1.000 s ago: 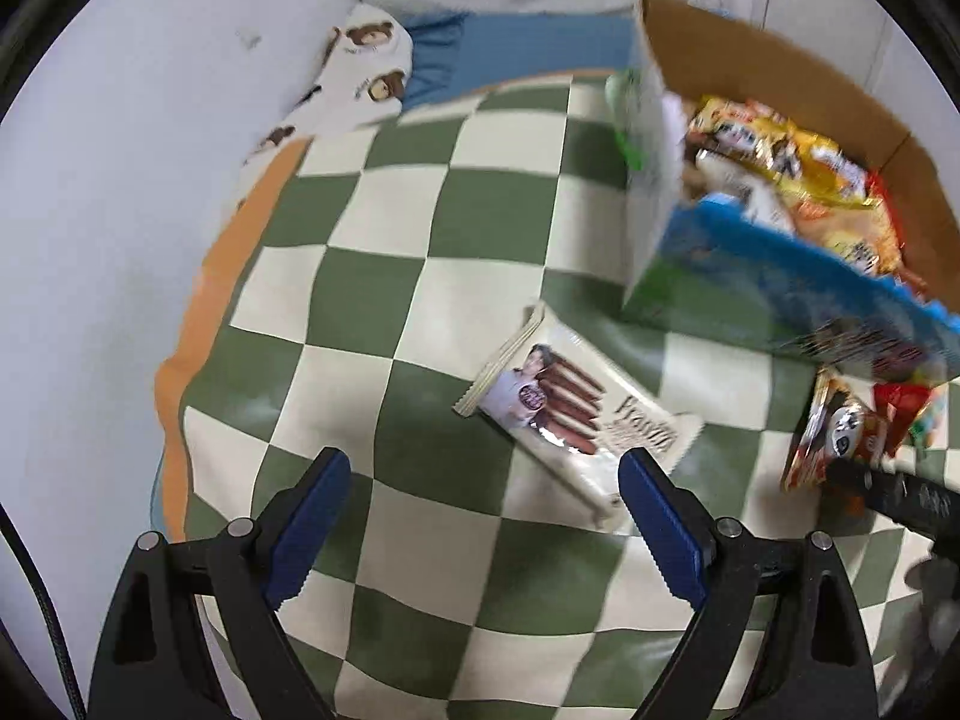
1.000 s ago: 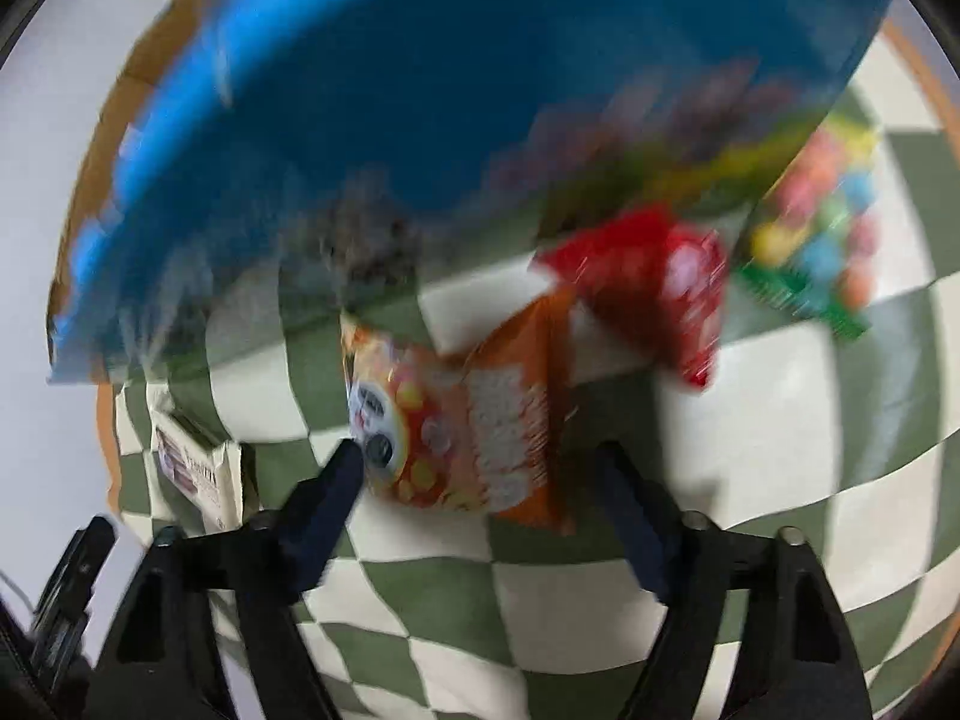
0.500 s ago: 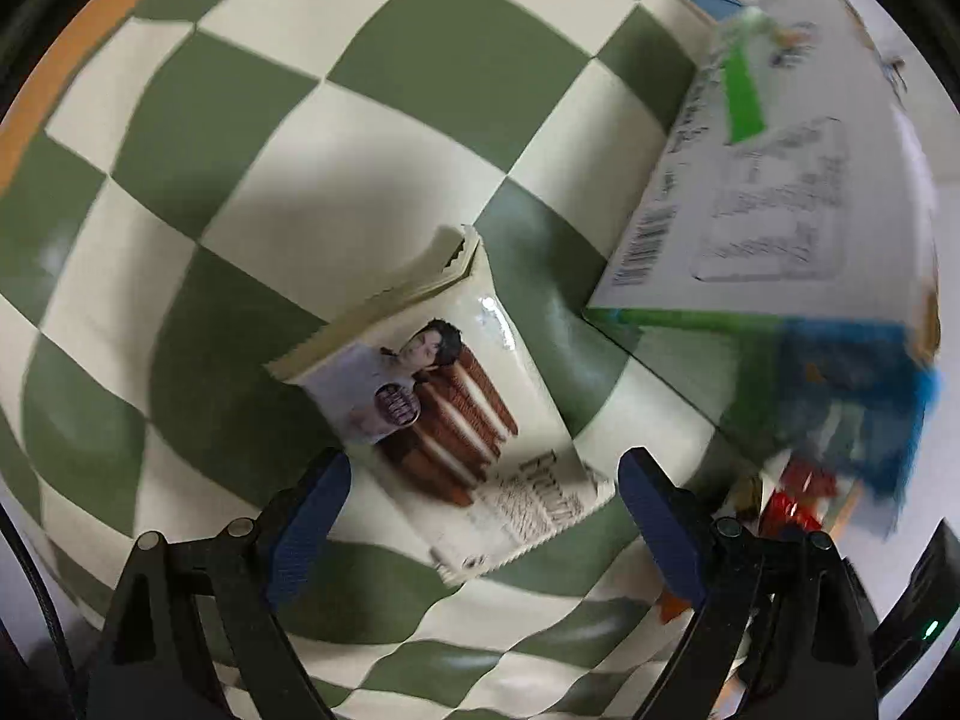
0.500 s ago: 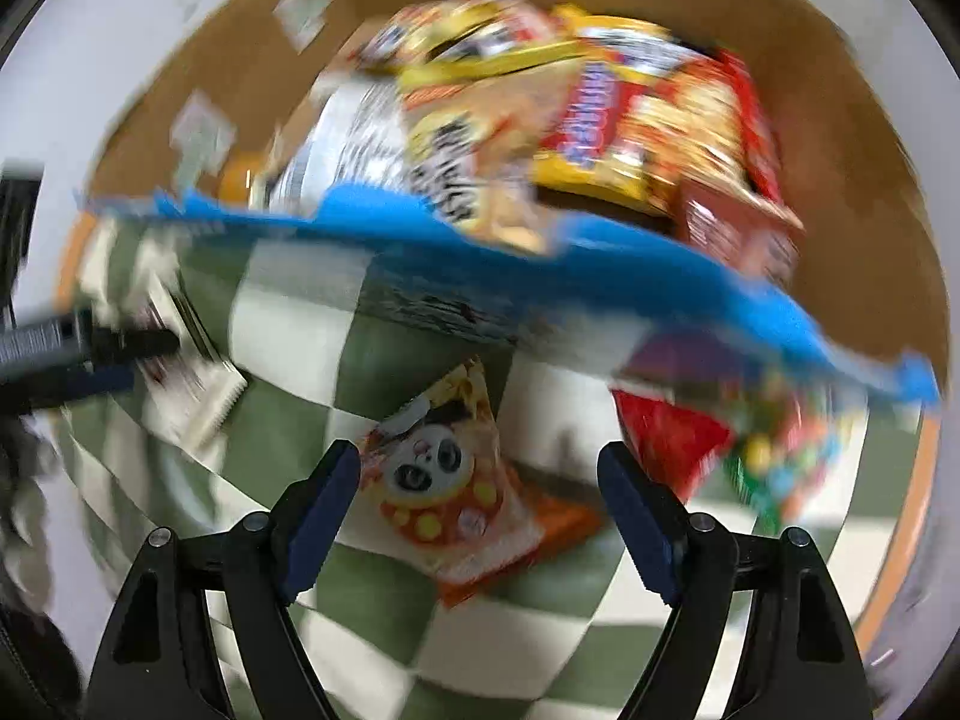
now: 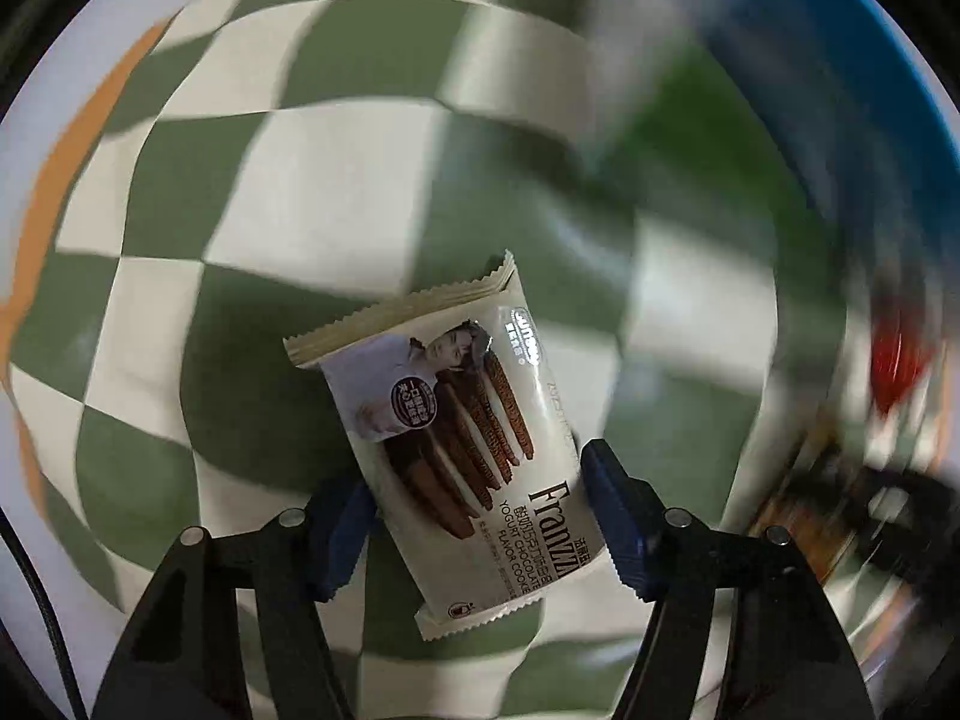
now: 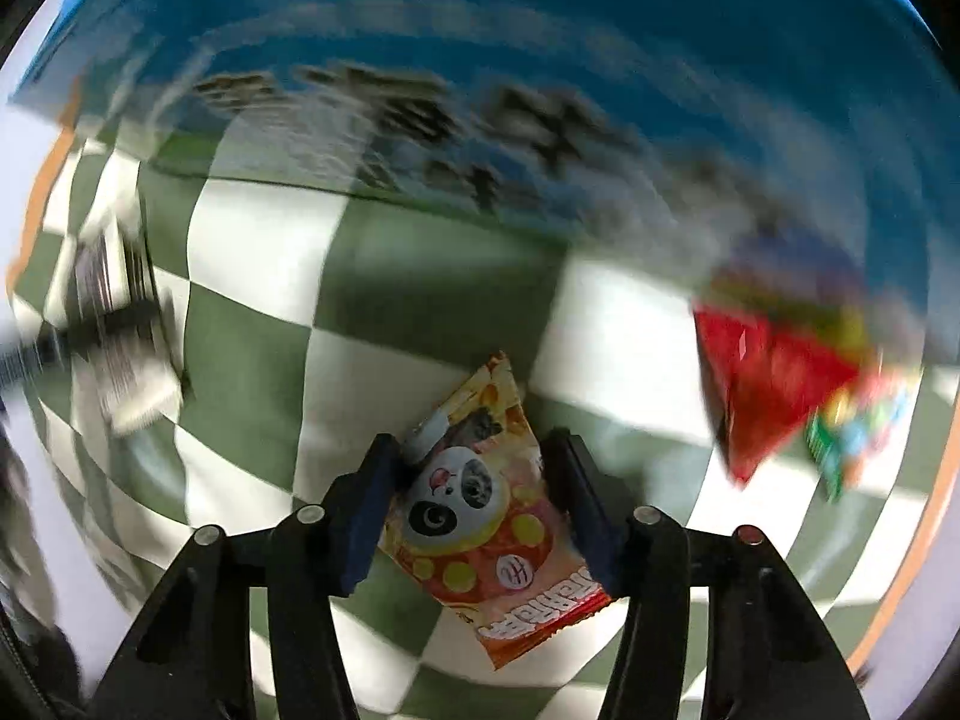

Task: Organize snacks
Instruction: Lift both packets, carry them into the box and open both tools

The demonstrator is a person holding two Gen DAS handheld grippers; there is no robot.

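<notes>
A white chocolate-cookie packet (image 5: 456, 420) lies on the green-and-white checked cloth (image 5: 300, 180). My left gripper (image 5: 474, 480) points down over it, its jaws closing, and both blue pads touch the packet's long sides. In the right wrist view an orange panda snack packet (image 6: 480, 516) sits between the blue pads of my right gripper (image 6: 471, 450). Those jaws are closing too and press on its edges. Both packets look sharp while the surroundings are smeared.
The snack box's blue flap (image 6: 480, 30) fills the top of the right wrist view and shows blurred at the upper right (image 5: 840, 90) of the left one. A red packet (image 6: 768, 384) and a colourful candy packet (image 6: 852, 438) lie to the right. The cloth's orange border (image 5: 66, 180) runs at left.
Both grippers came down closer to their packets and their jaws narrowed onto them. The right wrist view swung from the box's inside to its blue flap.
</notes>
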